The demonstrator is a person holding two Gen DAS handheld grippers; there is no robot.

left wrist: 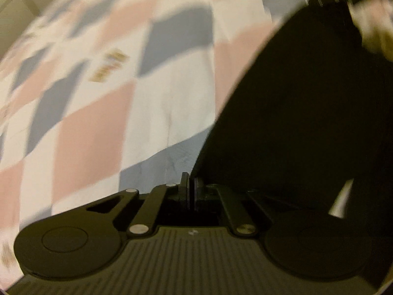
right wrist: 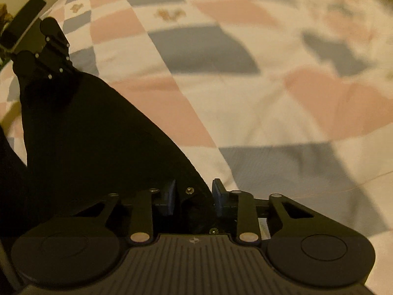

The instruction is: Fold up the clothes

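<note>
I have the black garment [right wrist: 98, 127] stretched taut above the quilt [right wrist: 245, 93] so it can fold cleanly. My left gripper [left wrist: 189, 186] is pinched fully closed at its edge; my right gripper [right wrist: 194, 194], narrowly parted, clamps the other corner.

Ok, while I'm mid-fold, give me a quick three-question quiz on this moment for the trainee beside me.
1. Multiple choice: what sits between the fingers of the right gripper?
A. a white towel
B. the black garment
C. nothing
2. True or false: the jaws of the left gripper stand wide apart.
3. Fill in: the surface under the garment is a pink, blue and white checked ___.

Key:
1. B
2. False: they are closed together at the garment's edge.
3. quilt
</note>
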